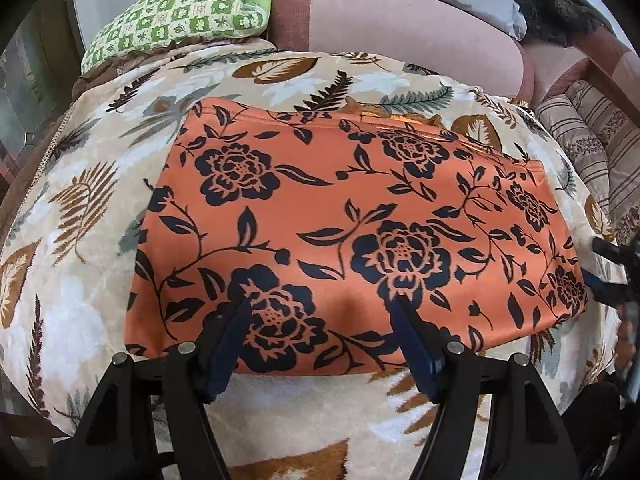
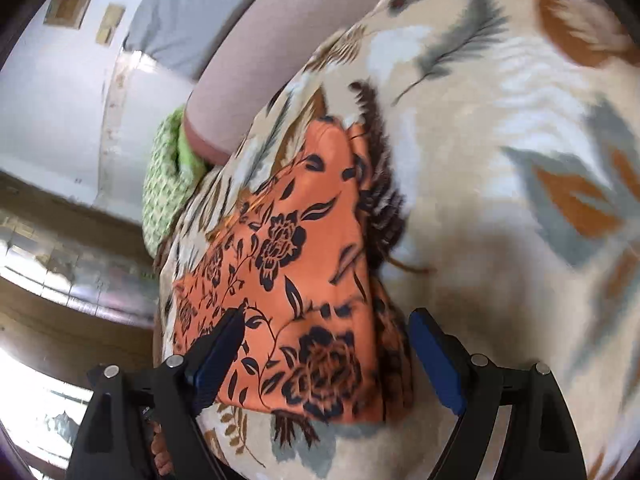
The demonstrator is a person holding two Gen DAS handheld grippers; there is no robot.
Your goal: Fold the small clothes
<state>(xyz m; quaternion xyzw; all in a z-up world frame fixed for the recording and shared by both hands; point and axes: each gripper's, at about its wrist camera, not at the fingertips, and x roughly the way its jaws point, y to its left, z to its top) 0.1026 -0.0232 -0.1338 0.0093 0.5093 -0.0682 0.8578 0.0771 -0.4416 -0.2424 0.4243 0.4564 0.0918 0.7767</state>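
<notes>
Although the orange satin garment with black flower print already lies as a flat, layered rectangle on the cream leaf-patterned plush blanket, I judge the folding only partly done: at least one more fold seems left. The left claw stands apart over its near edge, the right claw apart over its end. The right wrist view is motion-blurred; lower layers are hidden.

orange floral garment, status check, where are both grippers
Left gripper open, fingers over near edge of orange floral garment. Right gripper open at its end. Garment flat on leaf-print blanket. Nothing in the way.
</notes>
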